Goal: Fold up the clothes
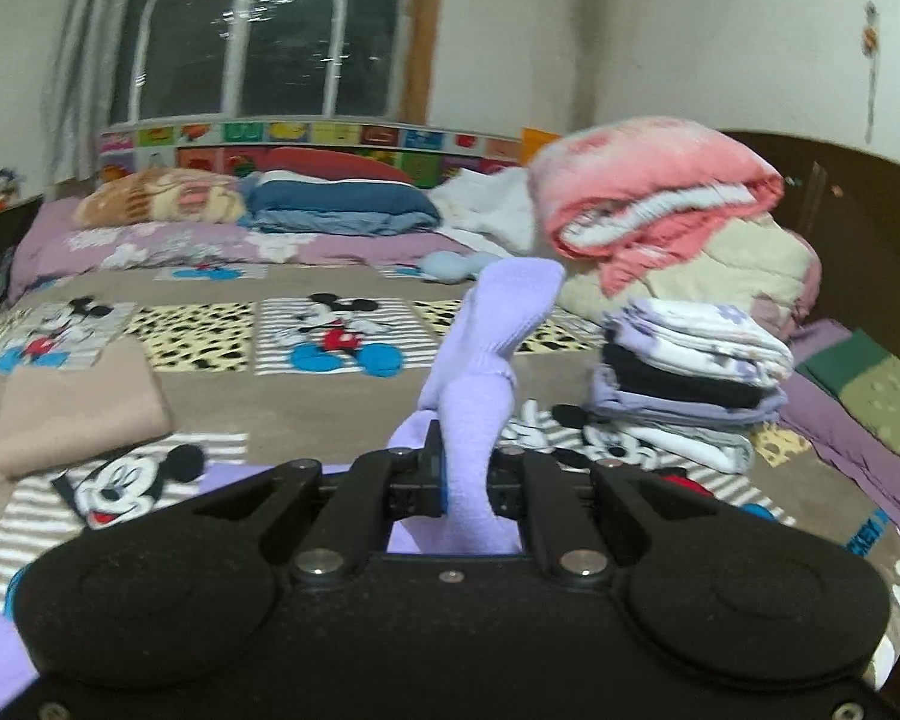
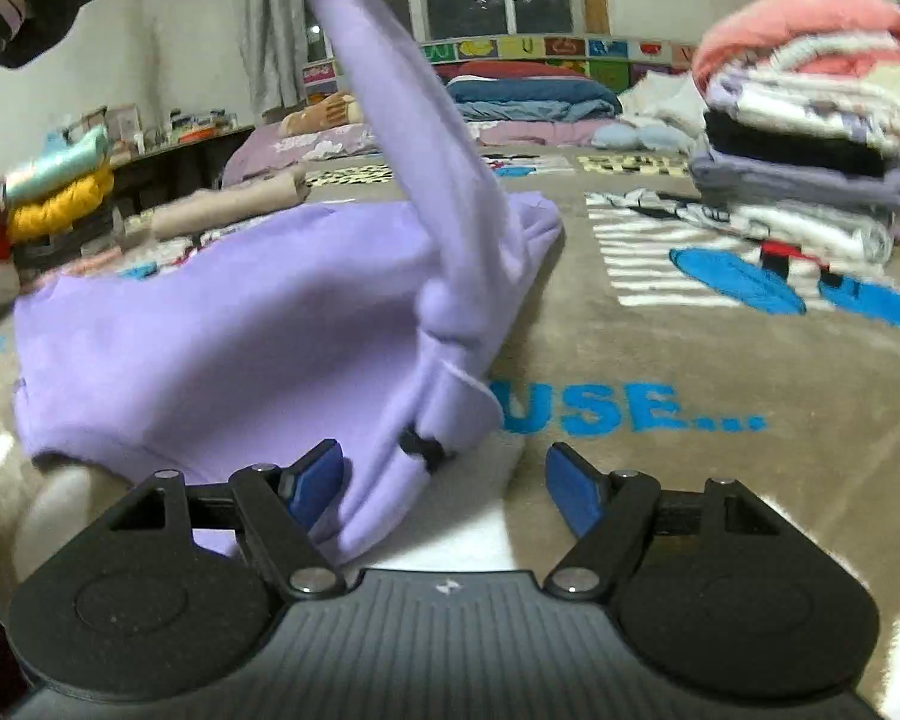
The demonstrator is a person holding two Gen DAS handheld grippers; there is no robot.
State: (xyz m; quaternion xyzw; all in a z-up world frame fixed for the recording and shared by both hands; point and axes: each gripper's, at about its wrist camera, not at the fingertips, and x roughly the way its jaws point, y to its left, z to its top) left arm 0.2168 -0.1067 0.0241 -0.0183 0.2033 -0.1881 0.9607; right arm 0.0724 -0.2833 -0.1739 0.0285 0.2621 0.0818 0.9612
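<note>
Garment (image 1: 474,408) between clamped left tongs (image 1: 465,480).

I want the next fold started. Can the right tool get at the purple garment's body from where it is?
Probably yes. The right tool stands open just before the purple garment, nothing between them; only the sleeve, lifted by the left tool, hangs across.

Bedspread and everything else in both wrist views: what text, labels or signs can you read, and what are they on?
"USE..." in blue letters, start hidden by the lilac garment: bedspread.
"CKEY", partly cut off, blue: bedspread edge.
Coloured picture panels on the headboard strip: markings too blurred to read.
Wall stickers: too small to read.
Nothing else legible.
</note>
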